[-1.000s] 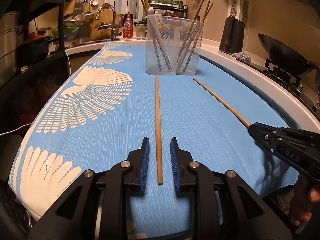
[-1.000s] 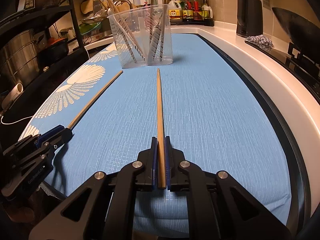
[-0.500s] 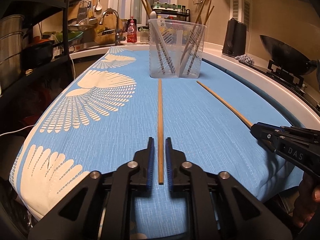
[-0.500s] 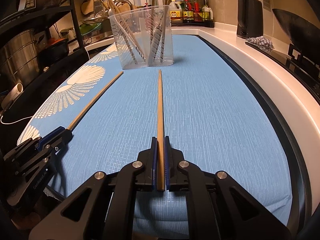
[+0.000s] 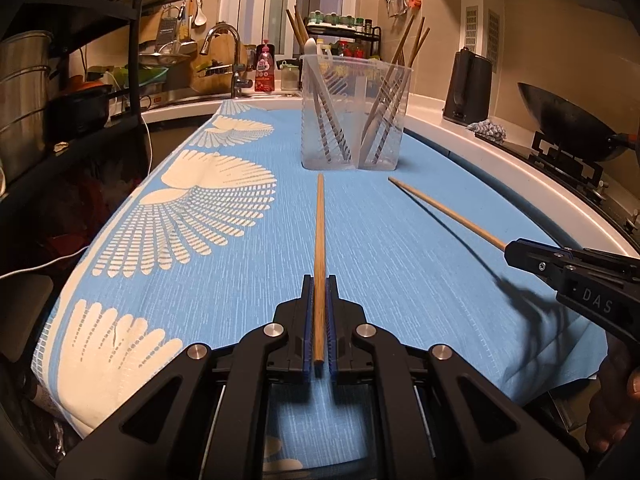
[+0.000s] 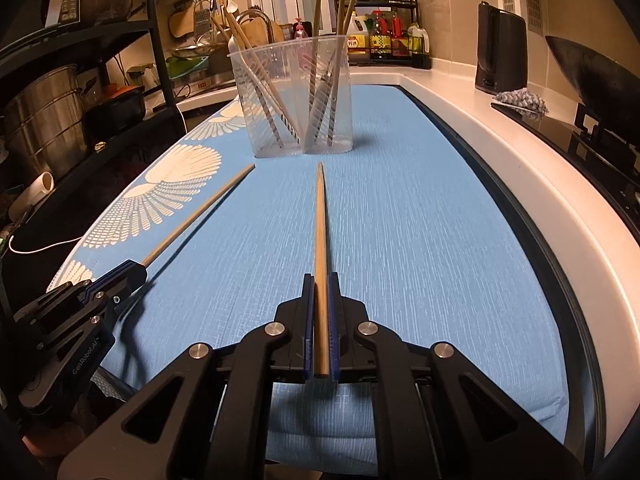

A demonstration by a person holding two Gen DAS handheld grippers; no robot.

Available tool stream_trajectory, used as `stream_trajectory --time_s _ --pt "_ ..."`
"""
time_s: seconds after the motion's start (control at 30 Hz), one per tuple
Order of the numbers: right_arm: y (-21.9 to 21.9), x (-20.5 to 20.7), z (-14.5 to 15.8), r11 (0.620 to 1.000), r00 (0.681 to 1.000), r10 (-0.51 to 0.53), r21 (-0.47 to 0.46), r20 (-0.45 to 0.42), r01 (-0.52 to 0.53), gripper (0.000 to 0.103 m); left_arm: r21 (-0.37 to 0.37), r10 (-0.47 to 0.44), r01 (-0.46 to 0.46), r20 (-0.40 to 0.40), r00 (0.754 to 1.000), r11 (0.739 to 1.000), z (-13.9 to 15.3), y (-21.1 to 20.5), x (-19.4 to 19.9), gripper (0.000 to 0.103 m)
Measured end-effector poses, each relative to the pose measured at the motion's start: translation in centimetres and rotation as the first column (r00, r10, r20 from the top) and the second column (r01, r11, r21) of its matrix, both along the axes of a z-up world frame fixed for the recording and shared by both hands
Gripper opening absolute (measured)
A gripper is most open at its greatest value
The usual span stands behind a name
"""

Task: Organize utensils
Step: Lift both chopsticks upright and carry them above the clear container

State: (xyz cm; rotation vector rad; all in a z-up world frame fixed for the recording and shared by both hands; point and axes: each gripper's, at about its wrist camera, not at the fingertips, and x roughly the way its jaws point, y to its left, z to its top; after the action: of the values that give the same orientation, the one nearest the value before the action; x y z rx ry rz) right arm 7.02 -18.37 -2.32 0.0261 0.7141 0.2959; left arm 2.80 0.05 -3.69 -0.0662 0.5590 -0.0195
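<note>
My left gripper [image 5: 319,280] is shut on the near end of a wooden chopstick [image 5: 319,232] that points toward a clear plastic utensil holder [image 5: 354,116] with two compartments, each holding several chopsticks. My right gripper [image 6: 320,278] is shut on a second wooden chopstick [image 6: 320,220], lifted slightly above the blue cloth [image 6: 400,220]. In the left wrist view the right gripper [image 5: 516,250] holds its chopstick [image 5: 444,212] at the right. In the right wrist view the left gripper [image 6: 134,270] holds its chopstick [image 6: 200,212] at the left.
The holder [image 6: 294,100] stands at the far end of the cloth [image 5: 240,220]. A white counter edge [image 6: 520,160] runs along the right, with a black kettle [image 6: 500,52], a rag [image 6: 520,100] and a wok [image 5: 568,128]. A dark shelf rack [image 5: 80,80] stands left.
My left gripper closed on its chopstick, from open a second ago. Both grippers have risen slightly with their chopsticks; the holder looks a little closer.
</note>
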Motion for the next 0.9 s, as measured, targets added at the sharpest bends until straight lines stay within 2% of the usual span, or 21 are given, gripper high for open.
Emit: stream_trajectory --time_s 0.37,0.9 --pt "-0.9 -1.3 3.5 1.000 0.996 -0.006 0.012 0.084 0.005 0.006 -0.001 0.007 -0.007 0.072 0.997 1.000 3.1 1.1 -1.1 0.006" --pt "-1.9 -0.3 11.2 0.999 0.972 0.001 0.044 0.235 -0.012 0.006 0.038 -0.029 0.022 0.191 0.981 0.999 10.3 0.9 -0.5 0.006"
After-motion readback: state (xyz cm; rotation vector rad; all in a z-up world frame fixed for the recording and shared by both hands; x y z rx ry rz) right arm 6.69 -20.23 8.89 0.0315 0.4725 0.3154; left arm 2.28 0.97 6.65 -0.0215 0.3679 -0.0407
